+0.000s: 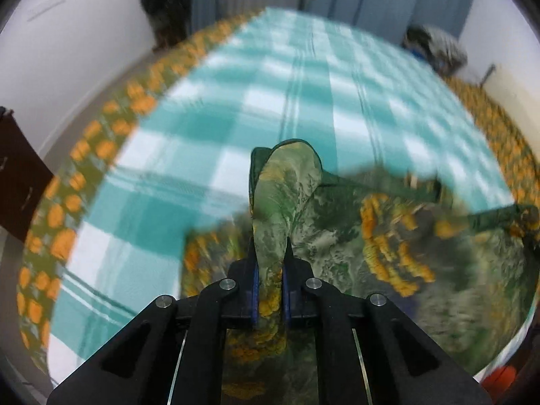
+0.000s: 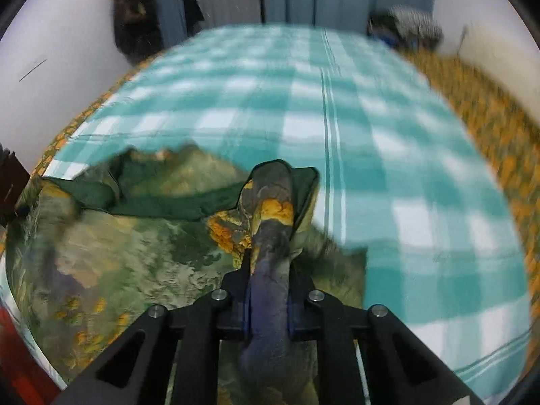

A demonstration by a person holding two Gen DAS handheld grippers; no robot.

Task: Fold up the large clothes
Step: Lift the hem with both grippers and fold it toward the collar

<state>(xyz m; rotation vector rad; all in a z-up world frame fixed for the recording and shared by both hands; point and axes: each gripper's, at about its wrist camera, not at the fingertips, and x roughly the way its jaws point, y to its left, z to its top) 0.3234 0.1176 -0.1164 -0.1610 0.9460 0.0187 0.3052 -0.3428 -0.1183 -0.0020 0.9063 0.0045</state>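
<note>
Left gripper (image 1: pixel 270 256) is clamped on a bunched fold of the green-and-orange printed garment (image 1: pixel 337 236); right gripper (image 2: pixel 270 260) likewise pinches a fold w/ dark lining showing. Garment is kept at the near end of the teal checked bedsheet (image 2: pixel 371 108), prob. so both edges can be carried toward the far side for a fold.

— Soft, thin cloth for the green garment (image 1: pixel 337 236), faintly sheeny, printed with orange blooms; dark green hem (image 2: pixel 162 202) plainer and matt.
— Woven cloth on the checked teal bedspread (image 1: pixel 270 101), matt. Matt black plastic on the left hand-held gripper (image 1: pixel 270 263) and right hand-held gripper (image 2: pixel 270 266), with shiny metal pins (image 1: pixel 227 284).
</note>
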